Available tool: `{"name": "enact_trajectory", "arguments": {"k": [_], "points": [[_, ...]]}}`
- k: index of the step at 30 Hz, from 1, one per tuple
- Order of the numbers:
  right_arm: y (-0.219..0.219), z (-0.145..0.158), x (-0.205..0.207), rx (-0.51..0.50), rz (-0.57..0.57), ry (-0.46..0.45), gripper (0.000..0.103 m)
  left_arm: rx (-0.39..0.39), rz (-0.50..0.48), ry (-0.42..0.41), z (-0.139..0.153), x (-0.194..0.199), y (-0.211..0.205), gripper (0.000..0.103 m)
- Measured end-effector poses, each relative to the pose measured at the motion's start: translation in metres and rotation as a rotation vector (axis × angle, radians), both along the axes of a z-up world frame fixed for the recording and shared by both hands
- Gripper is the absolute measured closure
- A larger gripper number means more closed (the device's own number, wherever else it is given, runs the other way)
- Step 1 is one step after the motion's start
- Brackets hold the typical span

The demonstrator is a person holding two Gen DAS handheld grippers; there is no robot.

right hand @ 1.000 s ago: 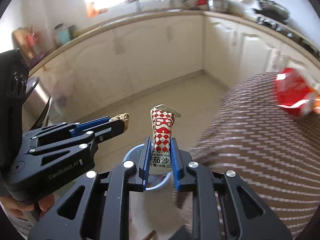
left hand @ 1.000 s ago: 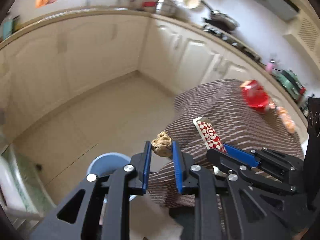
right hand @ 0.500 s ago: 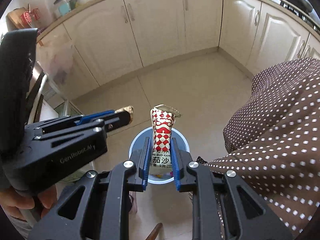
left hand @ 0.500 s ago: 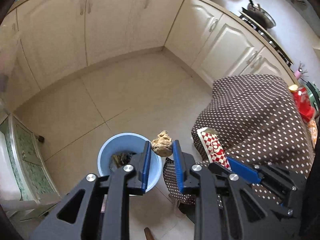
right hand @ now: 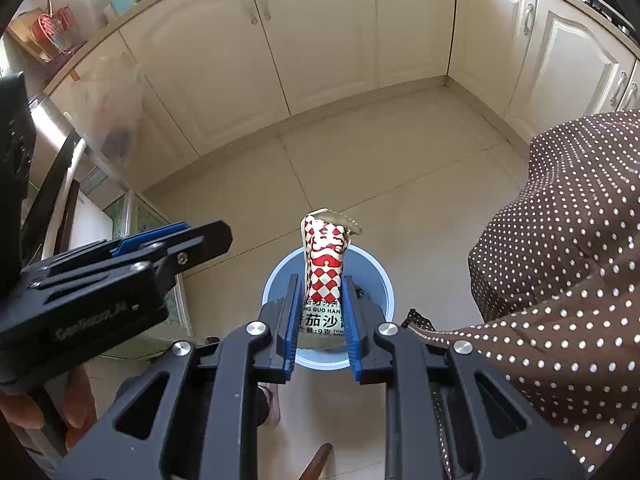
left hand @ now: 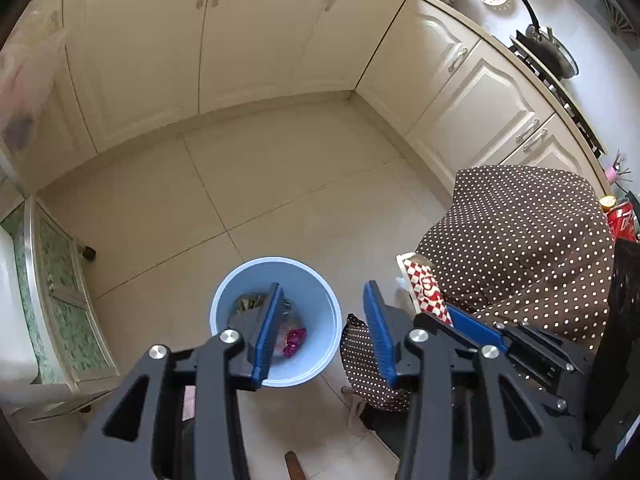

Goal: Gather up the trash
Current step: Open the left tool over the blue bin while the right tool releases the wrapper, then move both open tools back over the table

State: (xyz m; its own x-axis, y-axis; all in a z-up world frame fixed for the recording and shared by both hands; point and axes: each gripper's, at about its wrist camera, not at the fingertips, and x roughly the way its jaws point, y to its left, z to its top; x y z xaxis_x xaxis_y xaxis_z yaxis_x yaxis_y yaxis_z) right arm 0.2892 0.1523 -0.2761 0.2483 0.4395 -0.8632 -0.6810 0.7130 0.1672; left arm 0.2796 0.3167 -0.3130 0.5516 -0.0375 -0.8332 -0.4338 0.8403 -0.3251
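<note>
A light blue bin point(left hand: 276, 320) stands on the tiled floor and holds several scraps, one of them pink. My left gripper point(left hand: 322, 304) hangs just above the bin's right rim, its jaws opening with nothing between them. The crumpled brown lump it carried is out of sight. My right gripper point(right hand: 320, 304) is shut on a red-and-white checked sauce packet point(right hand: 324, 276), held upright over the same bin point(right hand: 380, 280). That packet point(left hand: 424, 292) and the right gripper's fingers point(left hand: 472, 328) show beside the left one. The left gripper point(right hand: 216, 236) appears at left in the right wrist view.
A table under a brown polka-dot cloth point(left hand: 520, 248) stands right of the bin, its cloth hanging close to the rim. Cream cabinets point(left hand: 260, 40) line the far walls. A green glass-fronted unit point(left hand: 52, 300) stands at left. A hand point(right hand: 24, 412) grips the left gripper.
Both grippers came down from above the table to over the bin. The left jaws spread and the brown lump has left them. The right gripper kept its hold on the packet.
</note>
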Motion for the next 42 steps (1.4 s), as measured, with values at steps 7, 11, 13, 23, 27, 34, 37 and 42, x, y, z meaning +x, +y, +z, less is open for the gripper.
{"name": "enact_trajectory", "arguments": {"k": [7, 11, 13, 23, 27, 34, 37, 42], "points": [[0.014, 0.005, 0.003, 0.012, 0.014, -0.030, 0.082, -0.014, 0.032, -0.020, 0.005, -0.008, 0.011, 0.062], [0.017, 0.012, 0.005, 0.012, 0.006, -0.054, 0.077, 0.005, 0.037, -0.037, 0.016, -0.011, 0.014, 0.062], [0.016, 0.016, 0.005, 0.007, 0.001, -0.072, 0.069, 0.011, 0.036, -0.050, 0.023, -0.013, 0.013, 0.062], [-0.019, 0.059, -0.003, 0.014, -0.044, -0.167, 0.062, 0.048, -0.001, -0.105, 0.060, -0.022, -0.008, 0.062], [-0.048, 0.089, -0.007, 0.029, -0.081, -0.227, 0.061, 0.082, -0.044, -0.150, 0.090, -0.025, -0.031, 0.061], [-0.128, 0.151, -0.013, 0.080, -0.194, -0.353, 0.057, 0.150, -0.160, -0.262, 0.149, -0.022, -0.099, 0.057], [-0.173, 0.173, -0.013, 0.103, -0.256, -0.399, 0.054, 0.167, -0.231, -0.299, 0.169, -0.013, -0.139, 0.055], [-0.251, 0.188, -0.006, 0.103, -0.366, -0.431, 0.052, 0.174, -0.356, -0.331, 0.187, 0.009, -0.211, 0.051]]}}
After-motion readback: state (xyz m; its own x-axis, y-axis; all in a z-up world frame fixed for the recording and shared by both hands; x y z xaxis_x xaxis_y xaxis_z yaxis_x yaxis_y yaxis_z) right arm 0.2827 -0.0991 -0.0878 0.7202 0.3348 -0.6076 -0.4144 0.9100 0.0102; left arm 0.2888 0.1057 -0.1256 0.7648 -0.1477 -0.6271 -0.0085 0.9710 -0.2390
